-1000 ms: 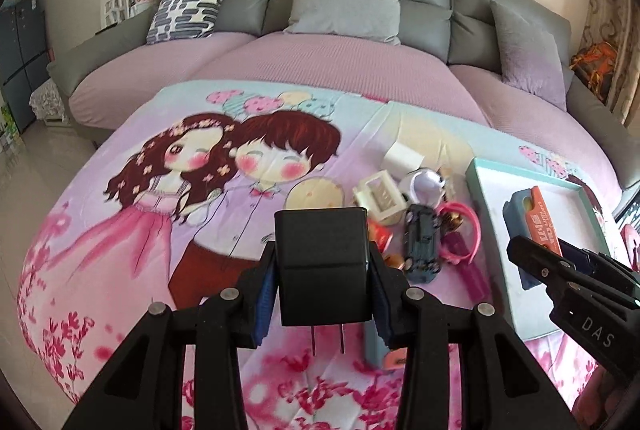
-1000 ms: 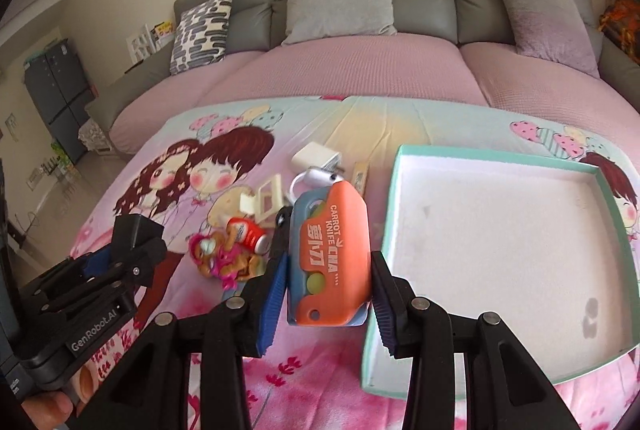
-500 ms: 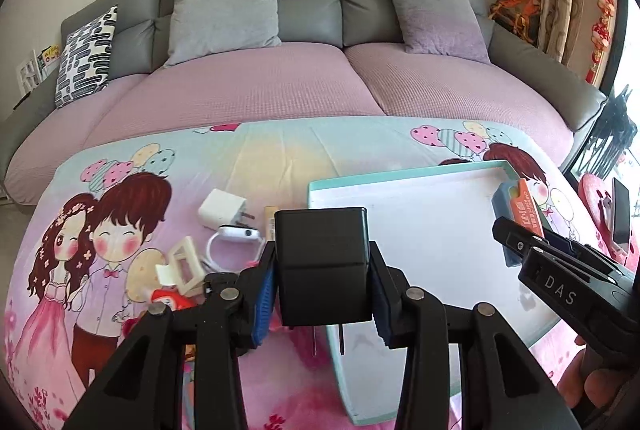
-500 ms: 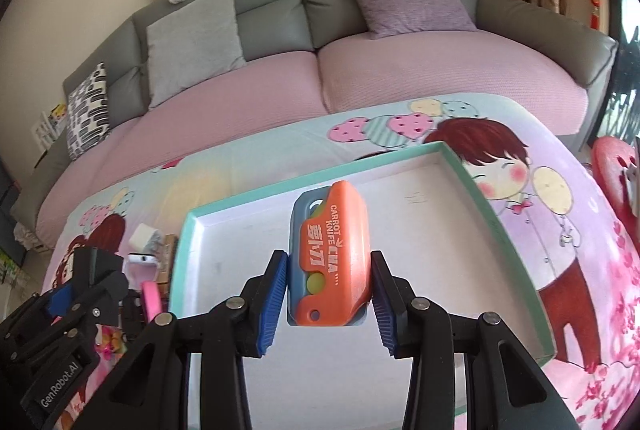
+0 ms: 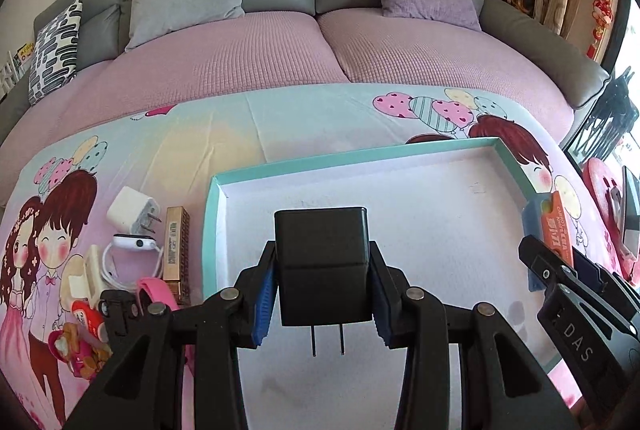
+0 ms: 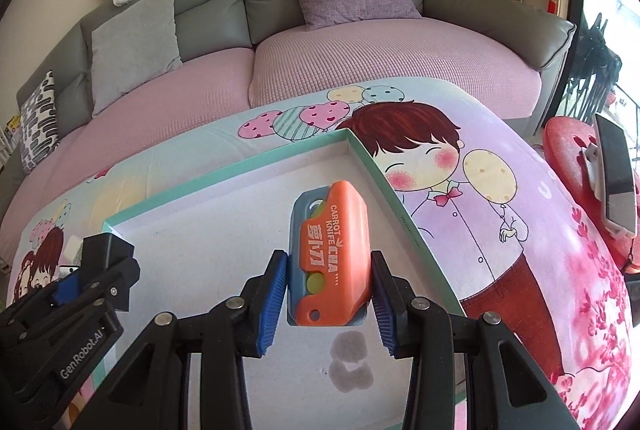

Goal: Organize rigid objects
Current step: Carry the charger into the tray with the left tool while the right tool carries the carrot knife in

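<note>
- Presently, left gripper: jaws clamped on a black wall charger, prongs pointing down, held above the white floor of the teal-rimmed tray at lower centre of the left wrist view.
- Right gripper: jaws clamped on an orange-and-blue carrot knife toy, hanging over the tray's right part, just inside its right wall, centre of the right wrist view.
- Risk: released from this height, the charger would likely land on its prongs and topple or bounce; it needs lowering first.
- Risk: the toy sits close to the wall; a drop could catch the rim and fall out onto the cartoon bedsheet.
- Risk: both grippers share one tray and could knock each other.
- Remaining clutter, left edge of the left view: white charger, gold box, among other small items.
- Change: a second ago both loads hung over the sheet and clutter; now both are over the tray, grips unchanged.
</note>
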A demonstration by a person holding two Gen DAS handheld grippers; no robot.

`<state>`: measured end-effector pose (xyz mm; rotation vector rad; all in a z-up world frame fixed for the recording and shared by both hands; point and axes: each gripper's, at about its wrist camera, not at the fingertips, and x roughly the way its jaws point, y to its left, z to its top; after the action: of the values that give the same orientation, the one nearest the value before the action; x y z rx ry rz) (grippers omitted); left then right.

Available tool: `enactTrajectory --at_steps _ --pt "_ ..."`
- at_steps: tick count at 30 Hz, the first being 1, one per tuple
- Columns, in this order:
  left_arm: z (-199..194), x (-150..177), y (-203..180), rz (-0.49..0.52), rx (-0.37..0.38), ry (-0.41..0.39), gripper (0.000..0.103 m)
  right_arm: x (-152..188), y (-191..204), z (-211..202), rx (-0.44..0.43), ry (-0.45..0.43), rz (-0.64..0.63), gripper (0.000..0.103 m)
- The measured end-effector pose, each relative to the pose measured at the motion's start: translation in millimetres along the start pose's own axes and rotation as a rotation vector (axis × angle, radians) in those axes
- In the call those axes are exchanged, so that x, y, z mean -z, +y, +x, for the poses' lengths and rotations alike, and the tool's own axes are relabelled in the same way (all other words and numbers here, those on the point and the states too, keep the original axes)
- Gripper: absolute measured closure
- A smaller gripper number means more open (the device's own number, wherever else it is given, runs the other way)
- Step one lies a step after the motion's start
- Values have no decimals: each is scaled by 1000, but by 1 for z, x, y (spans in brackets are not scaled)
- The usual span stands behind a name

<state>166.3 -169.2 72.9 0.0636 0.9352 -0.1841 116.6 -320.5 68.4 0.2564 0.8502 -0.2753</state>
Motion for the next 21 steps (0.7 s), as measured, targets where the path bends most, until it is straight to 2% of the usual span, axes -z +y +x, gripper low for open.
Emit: enactTrajectory --at_steps 4,21 --pt "10 1 1 -30 -7 12 60 2 1 7 6 30 -2 60" --pt "40 10 -1 -43 -24 85 60 12 2 31 5 144 -11 60"
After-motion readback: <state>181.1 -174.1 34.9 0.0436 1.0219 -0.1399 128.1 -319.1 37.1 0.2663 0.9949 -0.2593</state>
